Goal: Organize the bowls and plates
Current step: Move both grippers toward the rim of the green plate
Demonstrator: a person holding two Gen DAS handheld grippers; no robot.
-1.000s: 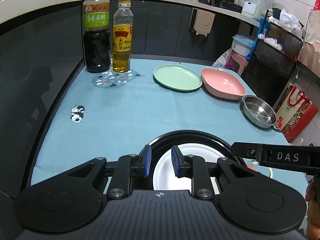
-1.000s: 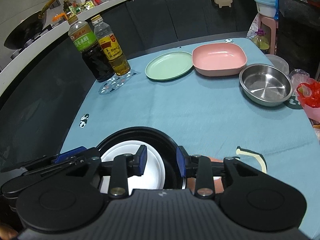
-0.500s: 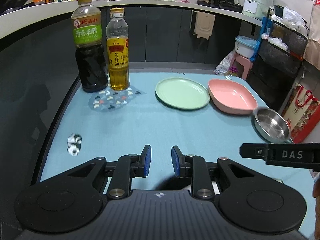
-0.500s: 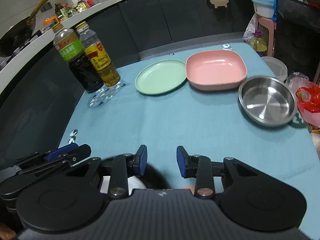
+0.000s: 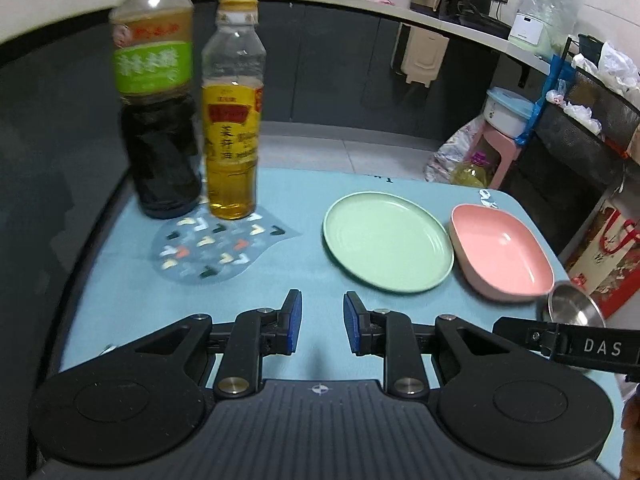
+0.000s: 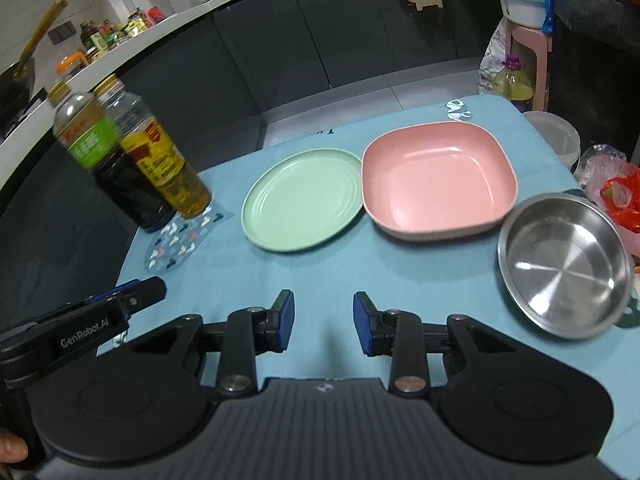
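A round green plate (image 5: 387, 241) (image 6: 303, 199) lies on the blue tablecloth, with a square pink bowl (image 5: 502, 253) (image 6: 438, 180) touching its right side. A steel bowl (image 6: 564, 264) (image 5: 574, 306) sits further right near the table edge. My left gripper (image 5: 319, 323) is open and empty, above the cloth short of the green plate. My right gripper (image 6: 323, 323) is open and empty, above the cloth before the plate and pink bowl. The left gripper's tip (image 6: 120, 300) shows at the left of the right wrist view.
A dark vinegar bottle (image 5: 158, 96) (image 6: 106, 160) and a yellow oil bottle (image 5: 232, 120) (image 6: 160, 152) stand at the far left on a patterned mat (image 5: 212, 250). A red bag (image 5: 608, 256) and pink stool (image 5: 500, 152) stand beyond the table's right edge.
Both grippers moved forward over the table. The black pan with the white plate that lay under them has dropped out of view. The plates and bottles now appear closer.
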